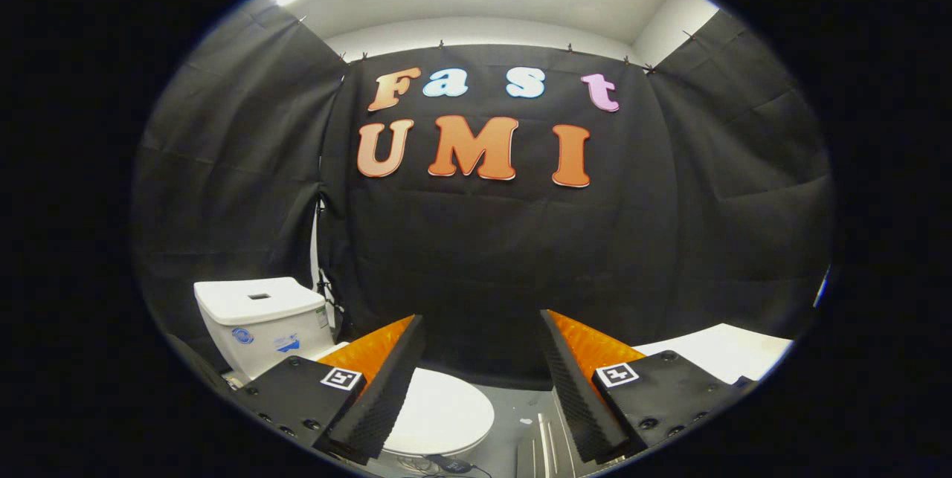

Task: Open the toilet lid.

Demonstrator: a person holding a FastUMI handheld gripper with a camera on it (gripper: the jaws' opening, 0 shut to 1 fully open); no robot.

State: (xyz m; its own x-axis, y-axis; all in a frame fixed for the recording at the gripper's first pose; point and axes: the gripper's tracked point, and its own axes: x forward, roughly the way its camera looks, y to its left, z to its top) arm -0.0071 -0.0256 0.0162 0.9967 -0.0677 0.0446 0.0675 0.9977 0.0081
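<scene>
Claw (482, 381) spread wide and empty, above and short of the closed toilet lid (446, 411)

The lid lies flat on the bowl just ahead of the fingers, partly behind the left one; the cistern (256, 322) stands beyond it against the black cloth wall; a white surface (725, 350) sits off to the right; the step in hand appears to be the approach; next the claw likely must drop and reach the lid's front edge to lift it.

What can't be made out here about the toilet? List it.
- Toilet lid: near edge hidden behind one finger of the open gripper, gripper view.
- Bowl and base: hidden beneath the closed lid.
- Tank stickers: too small to make out.
</scene>
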